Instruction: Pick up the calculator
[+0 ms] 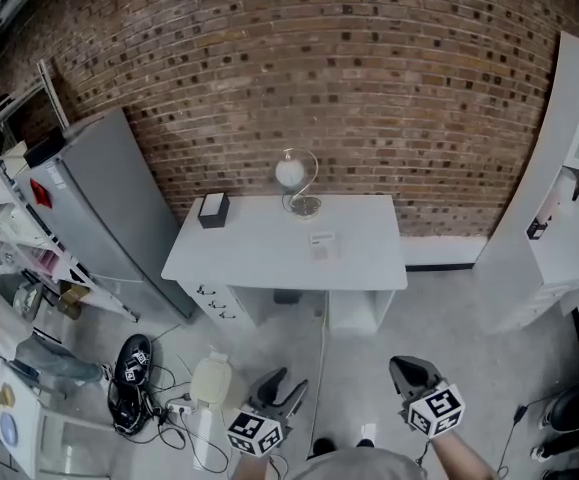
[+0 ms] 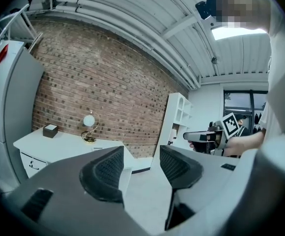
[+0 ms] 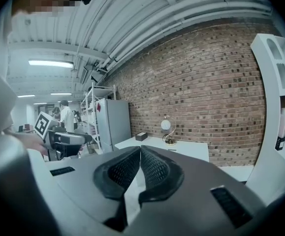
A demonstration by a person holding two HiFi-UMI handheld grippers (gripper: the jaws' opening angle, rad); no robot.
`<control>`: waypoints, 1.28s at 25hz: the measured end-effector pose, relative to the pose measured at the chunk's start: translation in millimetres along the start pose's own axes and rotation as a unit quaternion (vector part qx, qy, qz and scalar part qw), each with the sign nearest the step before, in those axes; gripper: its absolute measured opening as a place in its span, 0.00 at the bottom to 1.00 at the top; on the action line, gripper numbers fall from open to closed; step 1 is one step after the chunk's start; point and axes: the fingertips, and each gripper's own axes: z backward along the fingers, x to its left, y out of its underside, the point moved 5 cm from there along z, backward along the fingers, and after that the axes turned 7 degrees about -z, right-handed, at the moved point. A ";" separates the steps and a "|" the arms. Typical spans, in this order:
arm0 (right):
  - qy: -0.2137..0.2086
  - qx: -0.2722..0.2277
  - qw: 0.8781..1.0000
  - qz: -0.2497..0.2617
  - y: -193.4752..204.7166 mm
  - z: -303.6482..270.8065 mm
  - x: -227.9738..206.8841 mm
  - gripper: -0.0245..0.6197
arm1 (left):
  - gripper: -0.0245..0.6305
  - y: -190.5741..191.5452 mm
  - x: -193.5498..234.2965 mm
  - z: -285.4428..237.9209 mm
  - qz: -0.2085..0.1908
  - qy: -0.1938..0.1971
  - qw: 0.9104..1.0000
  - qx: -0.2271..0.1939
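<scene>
Calculator [image 1: 322, 245]: flat on desk [image 1: 219, 258], toward front edge, untouched. Left gripper [image 1: 287, 388]: jaws spread, empty, seemingly readied. Right gripper [image 1: 412, 371]: clenched, idle.

A: What's on the white rectangular desk [image 1: 259, 253] ahead of me?

B: I see a small dark box [image 1: 213, 209], back-left corner; round white globe lamp on a curved metal stand [image 1: 299, 183], back edge, approx. centre; flat pale calculator [image 1: 322, 246] just in front, slightly right.

Head view looks steeply down on the far-off desk [image 1: 259, 253]; both gripper views face it level (all share it).
</scene>
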 end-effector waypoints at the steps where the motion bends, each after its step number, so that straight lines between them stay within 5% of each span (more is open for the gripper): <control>1: 0.003 0.001 1.000 -0.001 1.0 -1.0 0.6 0.06 | 0.40 0.4 1.0 0.7 -0.001 0.002 1.000 0.001; 18: 0.034 0.018 0.999 -0.016 14.5 -25.9 14.9 0.06 | 0.42 19.6 36.8 14.9 0.012 0.013 1.000 0.020; 32: 0.013 0.037 0.999 -0.030 -2.9 -102.2 -82.4 0.06 | 0.42 12.3 71.0 -85.6 0.028 -0.003 0.999 0.025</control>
